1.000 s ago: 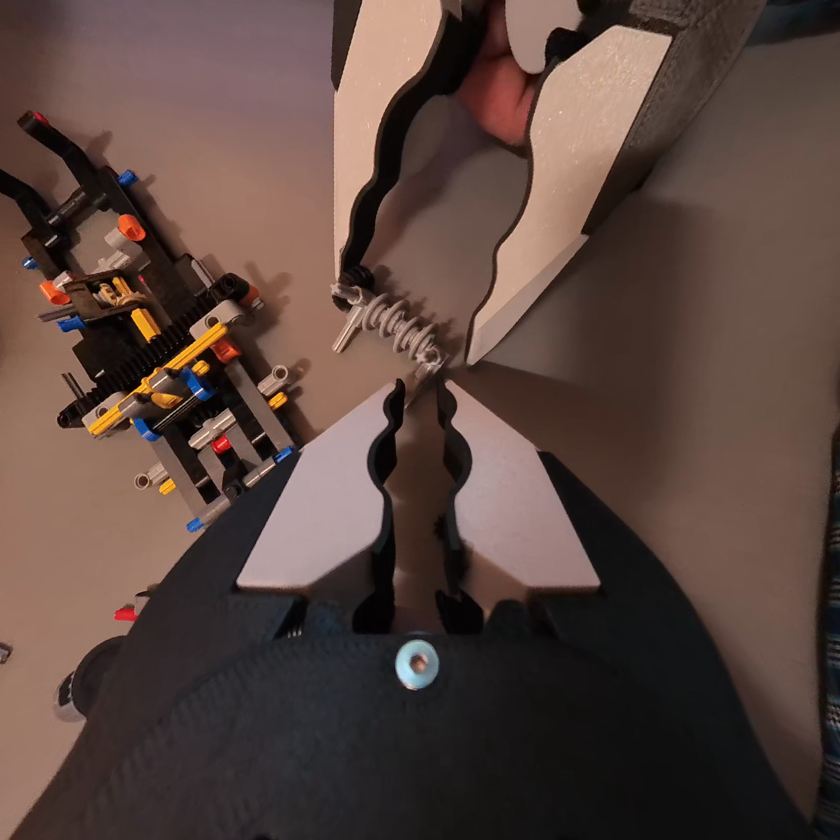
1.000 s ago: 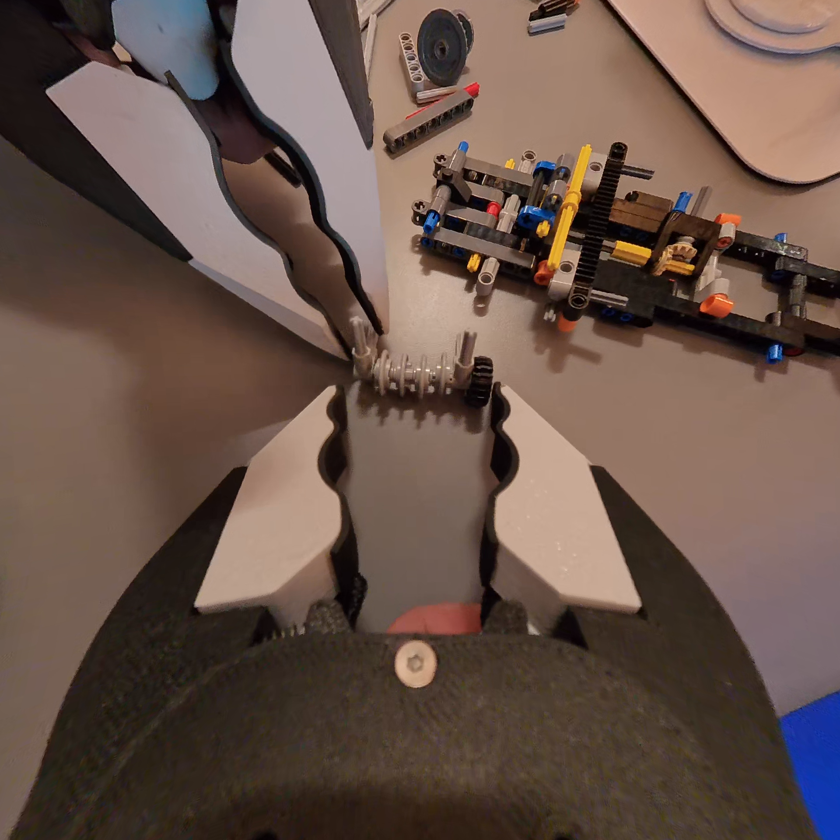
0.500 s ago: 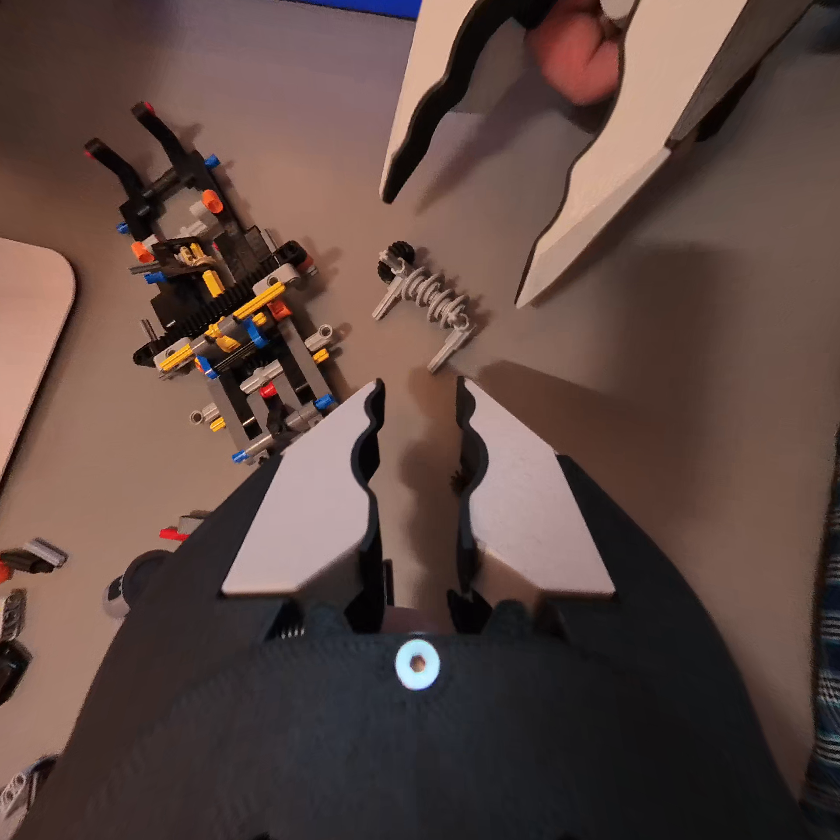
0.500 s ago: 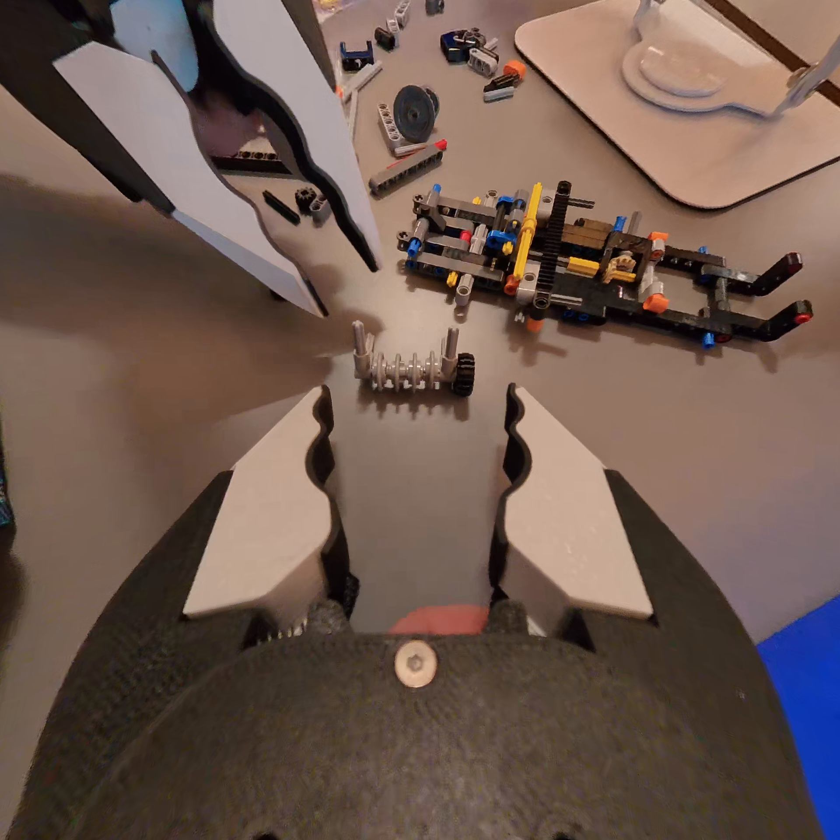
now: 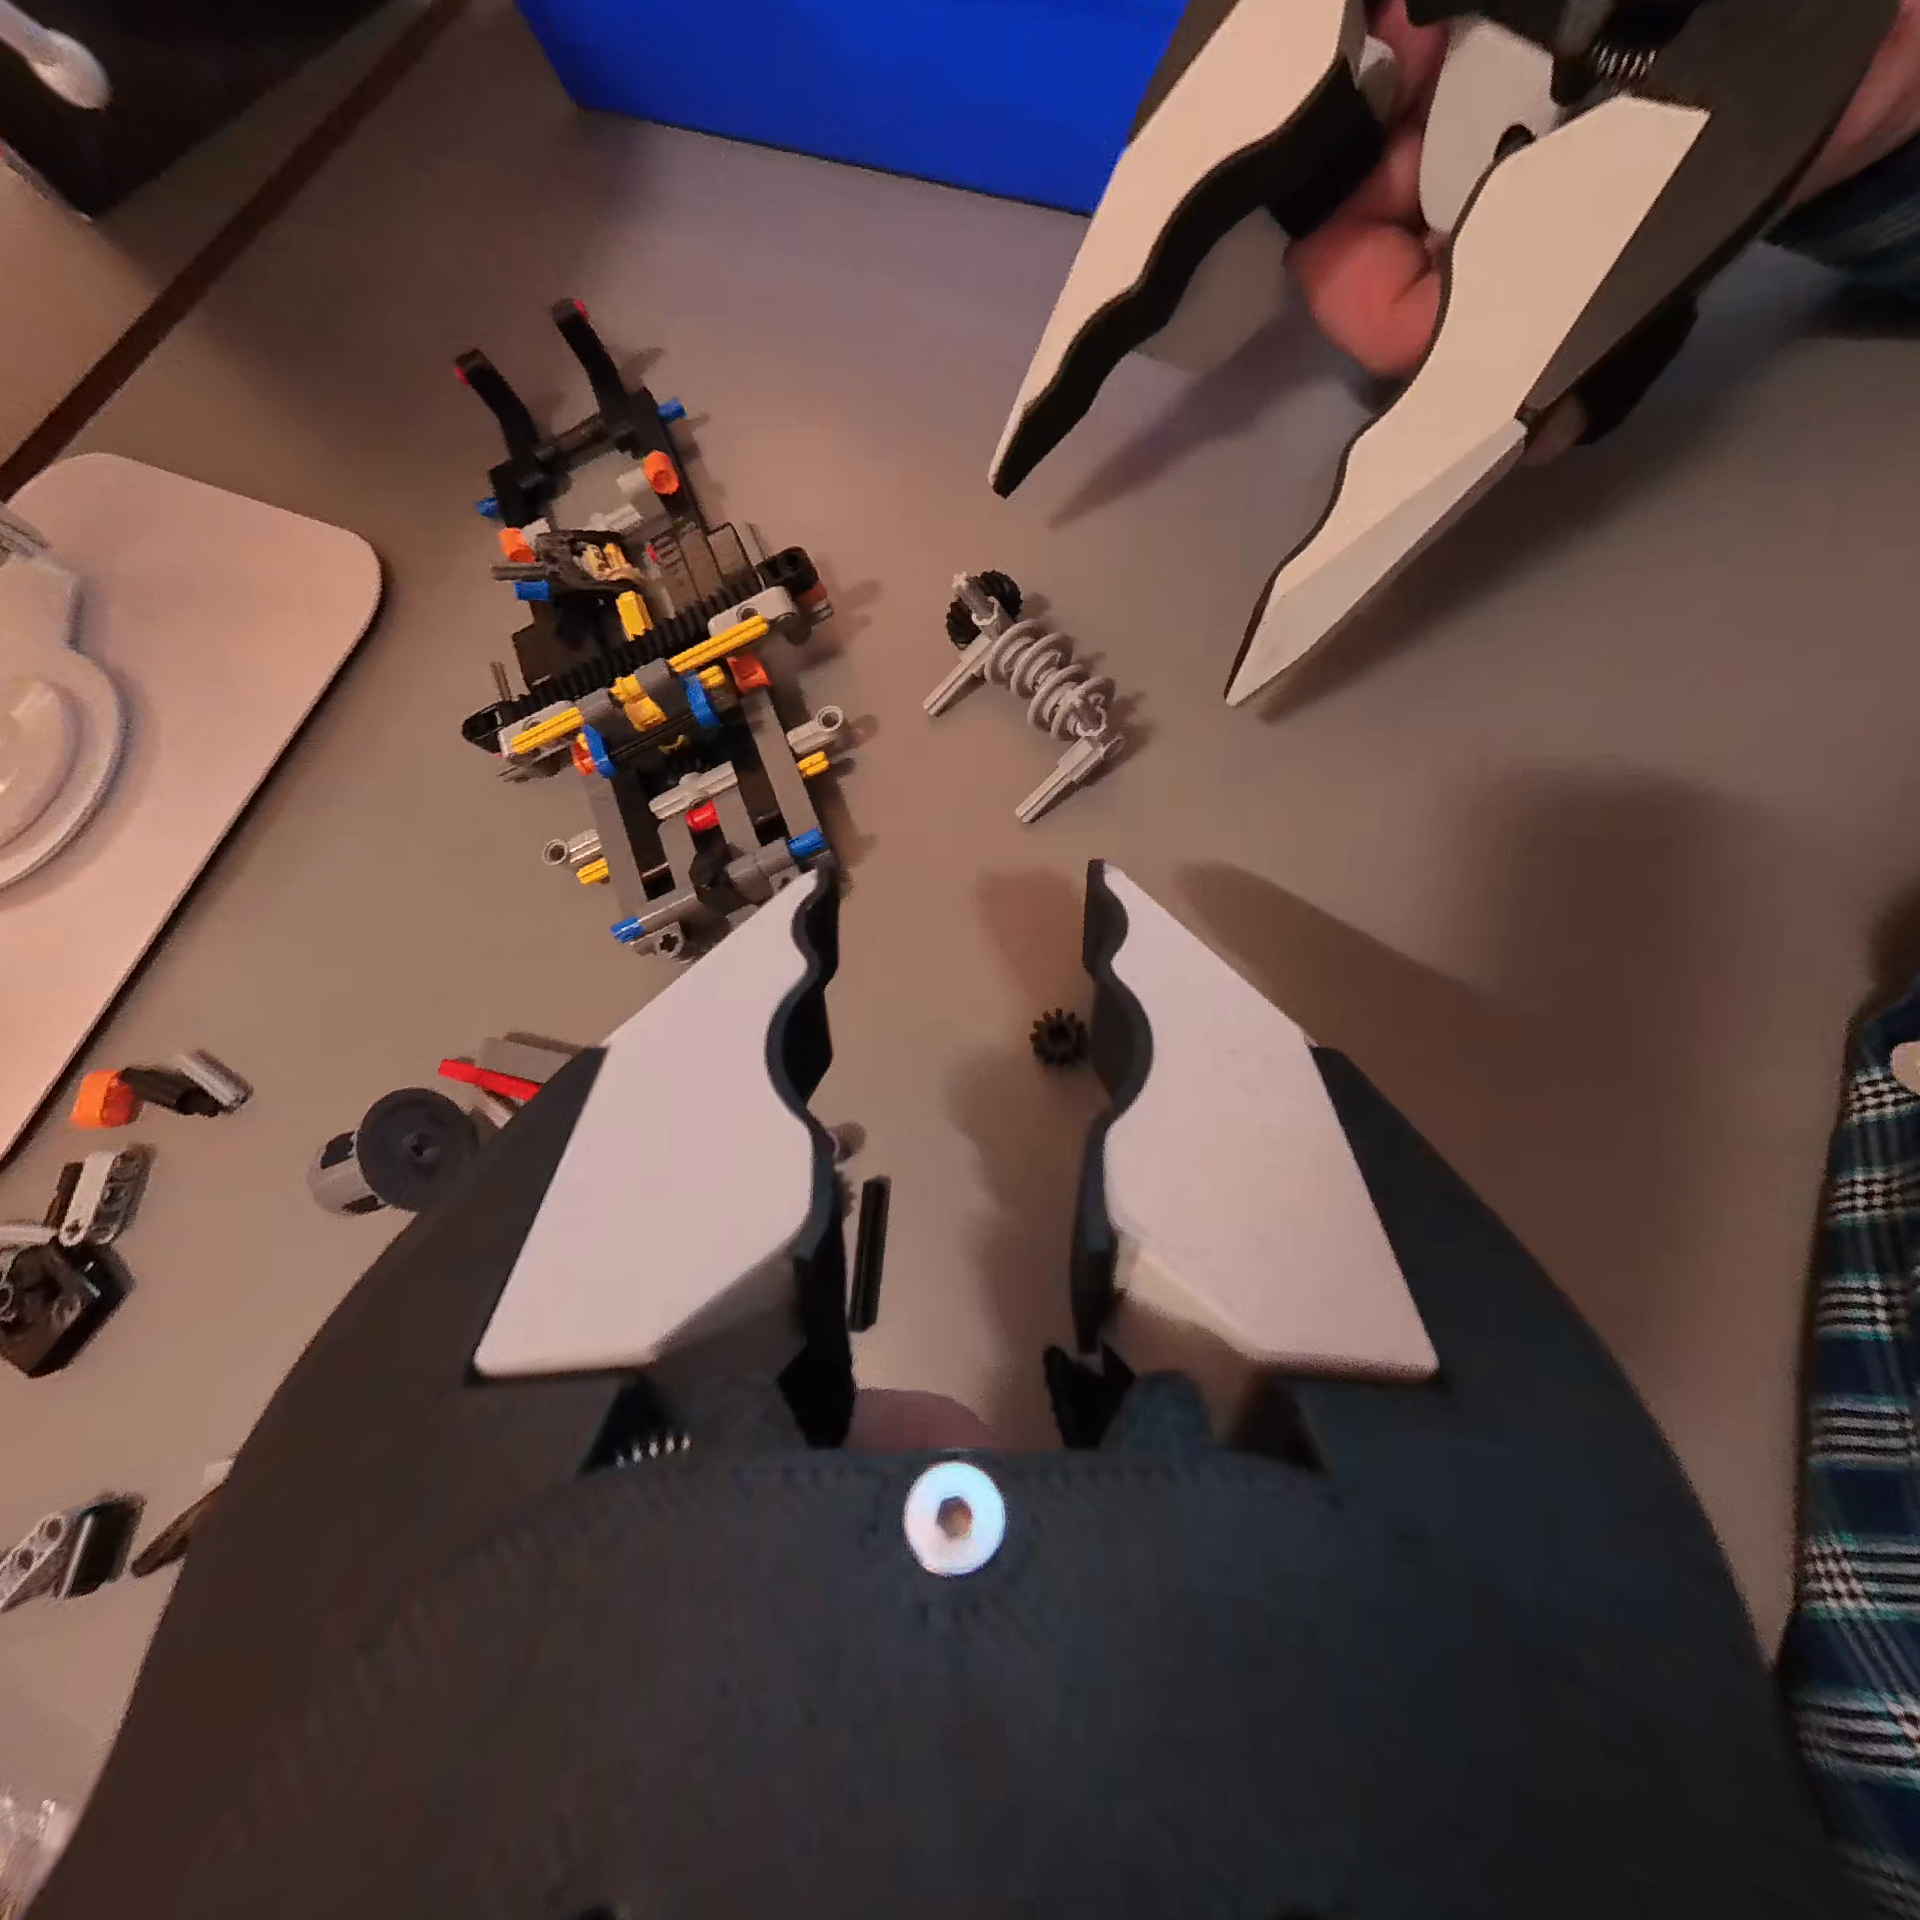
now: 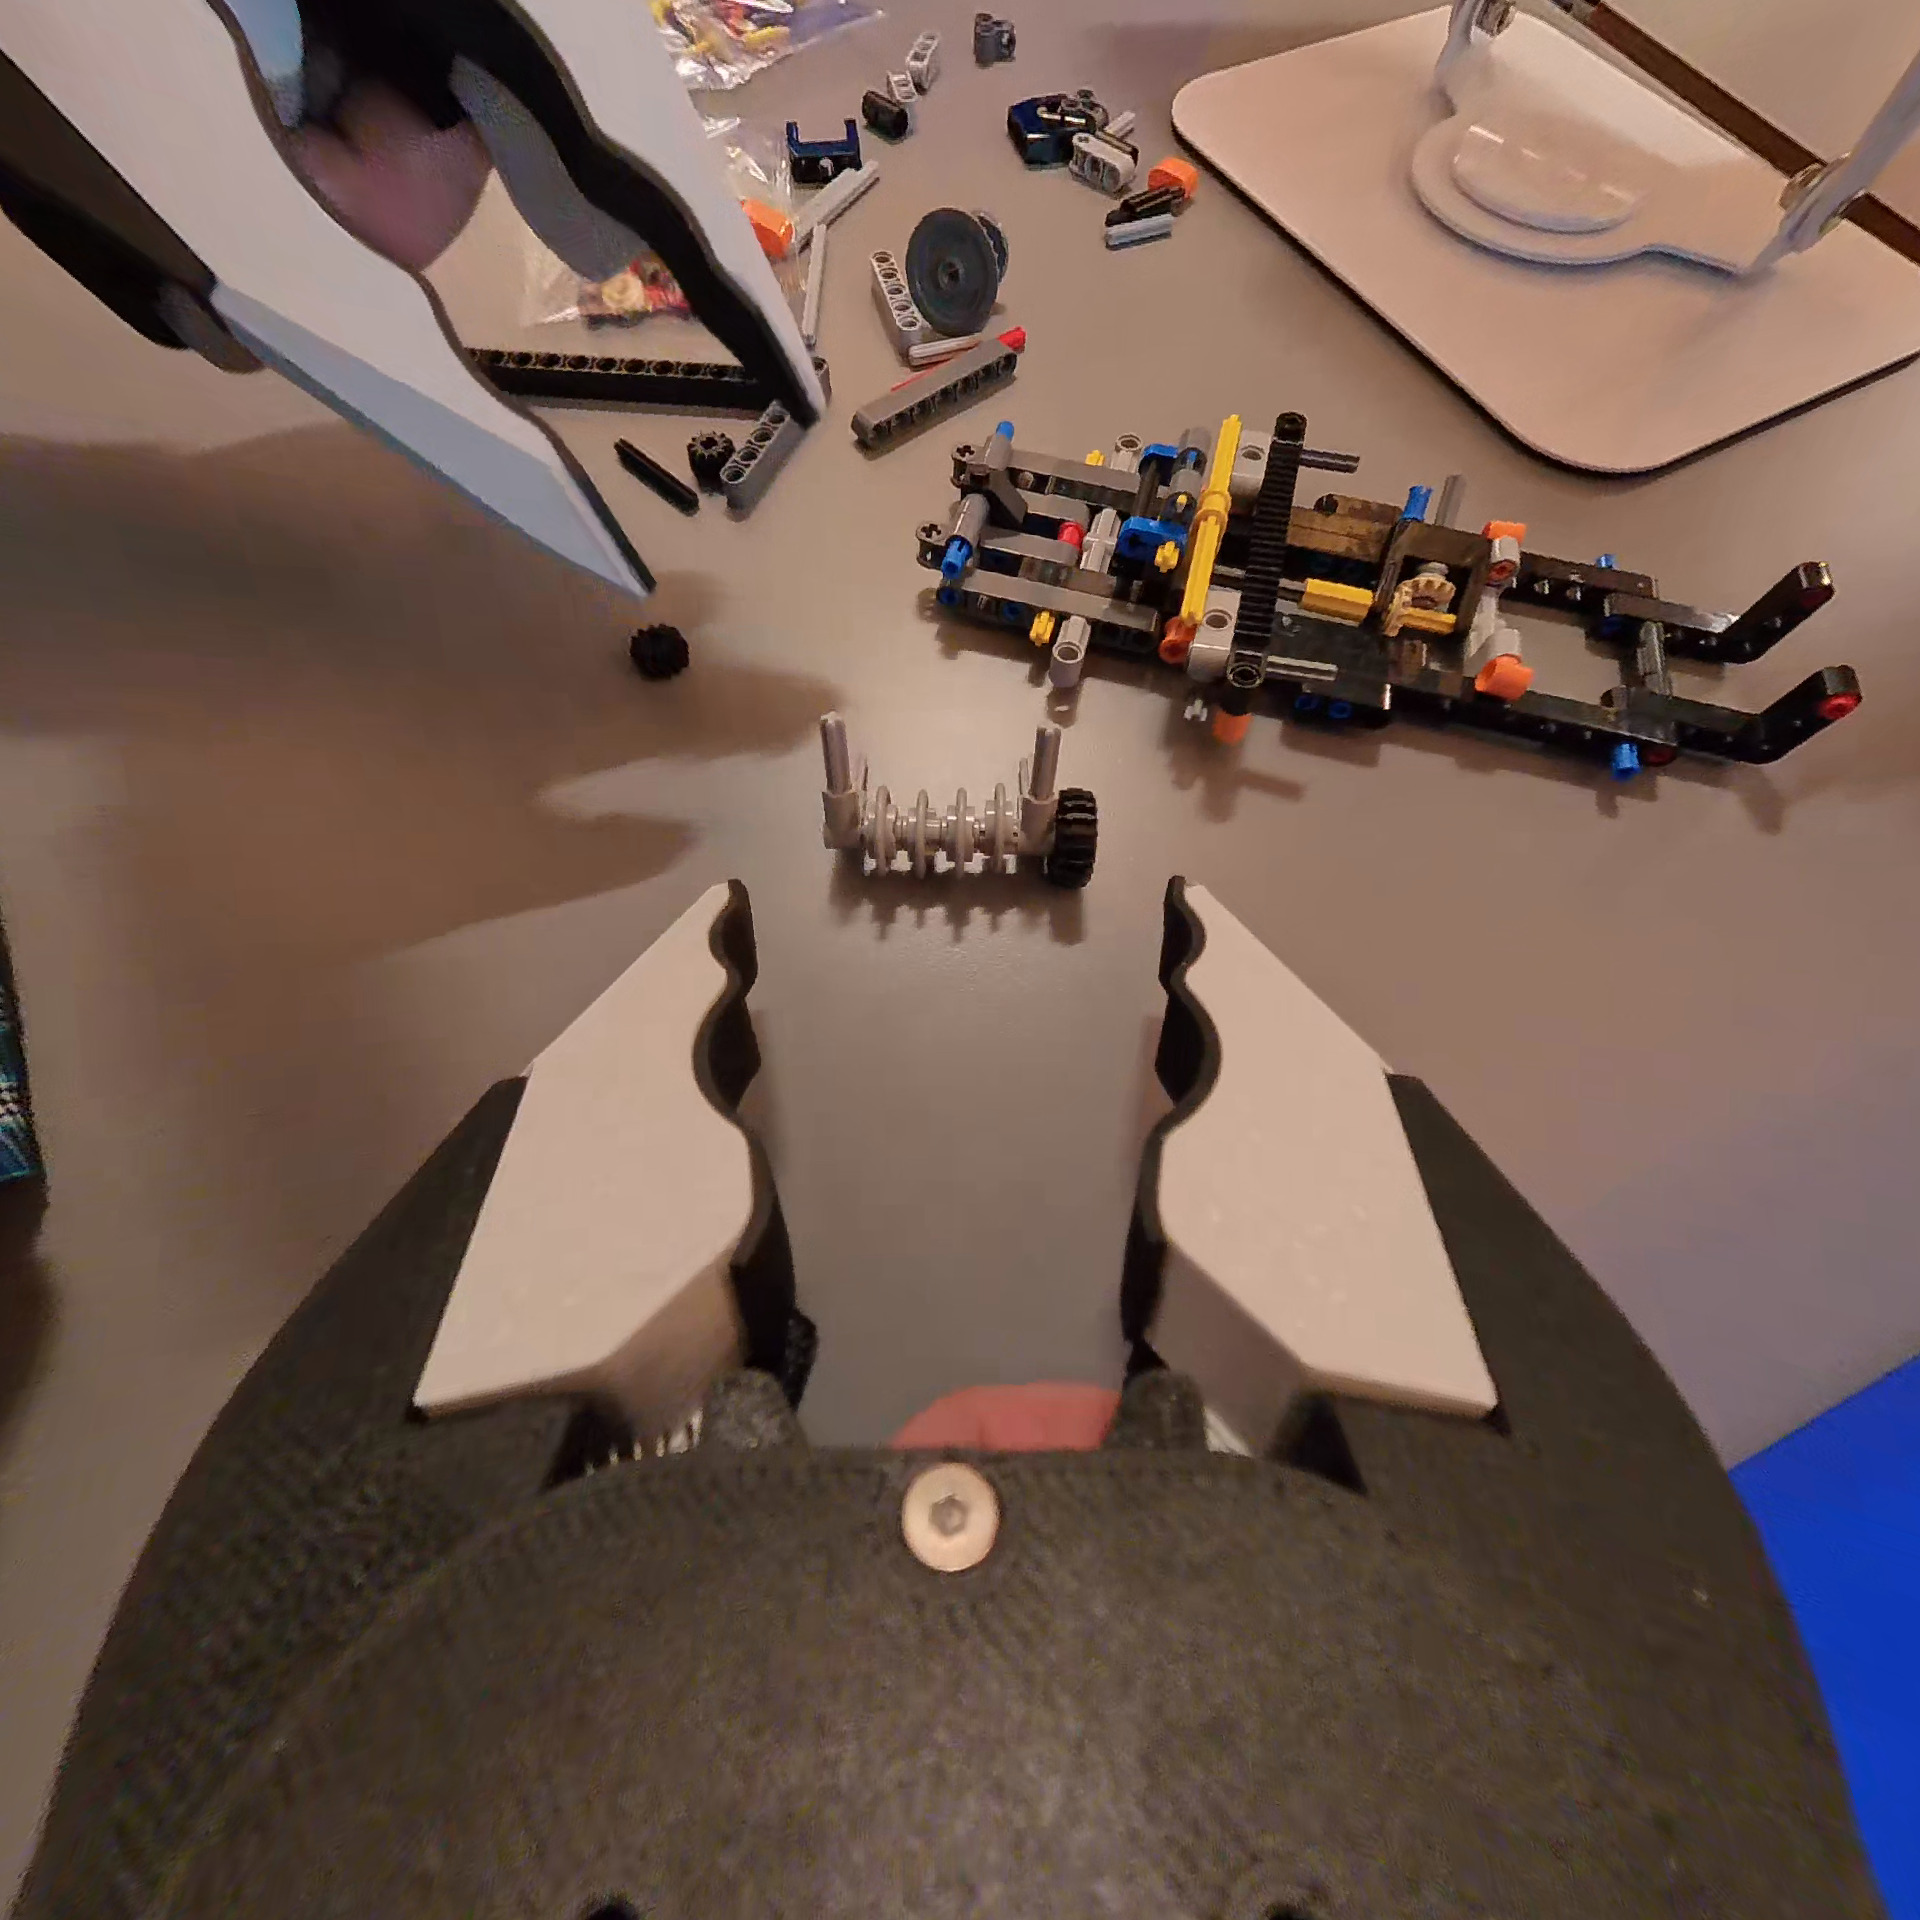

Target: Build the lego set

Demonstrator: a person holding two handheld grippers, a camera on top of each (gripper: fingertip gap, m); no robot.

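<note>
Both claws released, empty: left claw, right claw. Small grey ribbed axle assembly with black end gear lies on grey surface, just ahead of right claw. Judged light, rigid, pieces may slip apart; grip across ribbed middle.

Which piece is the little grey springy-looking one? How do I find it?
Start at the long black, yellow and blue chassis on the grey table. Just in front of it, lying alone, is the small grey ribbed axle piece. Only it has two grey pins sticking out and a tiny black gear on one end.
</note>
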